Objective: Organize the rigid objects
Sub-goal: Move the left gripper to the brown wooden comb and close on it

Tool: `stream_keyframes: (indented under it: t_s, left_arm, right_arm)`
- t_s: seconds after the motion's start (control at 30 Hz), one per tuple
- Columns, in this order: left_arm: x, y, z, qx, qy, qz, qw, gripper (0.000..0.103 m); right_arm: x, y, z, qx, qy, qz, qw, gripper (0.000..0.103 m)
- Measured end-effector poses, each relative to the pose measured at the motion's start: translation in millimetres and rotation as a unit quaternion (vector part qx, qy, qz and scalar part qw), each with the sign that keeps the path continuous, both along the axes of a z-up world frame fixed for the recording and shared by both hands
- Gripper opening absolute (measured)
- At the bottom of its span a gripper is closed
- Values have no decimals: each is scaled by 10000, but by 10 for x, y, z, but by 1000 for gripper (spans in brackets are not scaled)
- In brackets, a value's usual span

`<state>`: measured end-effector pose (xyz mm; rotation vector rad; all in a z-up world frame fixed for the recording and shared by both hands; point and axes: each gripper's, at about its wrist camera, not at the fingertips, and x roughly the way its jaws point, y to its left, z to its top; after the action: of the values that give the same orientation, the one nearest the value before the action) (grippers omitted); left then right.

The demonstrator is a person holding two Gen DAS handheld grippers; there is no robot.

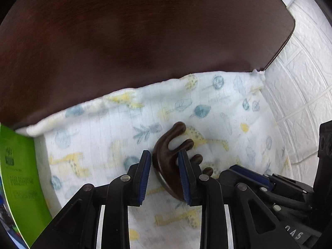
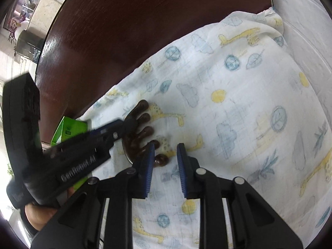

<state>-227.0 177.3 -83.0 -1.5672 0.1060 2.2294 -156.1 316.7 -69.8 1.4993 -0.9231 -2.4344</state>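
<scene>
Printed cloth (image 1: 99, 124) — left fingers (image 1: 144, 174) clamping wooden comb (image 1: 166, 157)

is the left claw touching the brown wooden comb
Touching. In the left wrist view the left claw straddles the wooden comb's spine with both blue pads pressed against it; the right wrist view also shows it gripping the comb.

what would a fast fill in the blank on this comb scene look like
1. The wooden comb lies on a cloth printed with yellow ____.
2. The comb has ____ rounded prongs.
3. The box at the cloth's edge is ____.
4. The ____ hand-held gripper grips the comb's body.

Missing words: giraffes; five; green; left.
</scene>
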Motion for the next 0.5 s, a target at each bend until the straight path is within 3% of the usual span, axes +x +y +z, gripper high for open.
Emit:
stream_keyframes:
  t_s: [0.13, 0.3, 0.43, 0.5]
  left_arm:
    - [-12, -25, -2, 96, 25, 102, 9999, 27]
    - [-79, -9, 21, 149, 89, 296, 9994, 27]
    - [-145, -79, 15, 316, 95, 495, 9982, 27]
    - [-165, -115, -6, 223, 98, 551, 9982, 27]
  right_arm:
    - [162, -65, -8, -235, -29, 24, 9997, 23]
    - [190, -267, -52, -253, -39, 481, 9985, 23]
    - [39, -248, -99, -178, -37, 338, 9993, 19]
    - [-19, -187, -95, -120, 0, 221, 9997, 18]
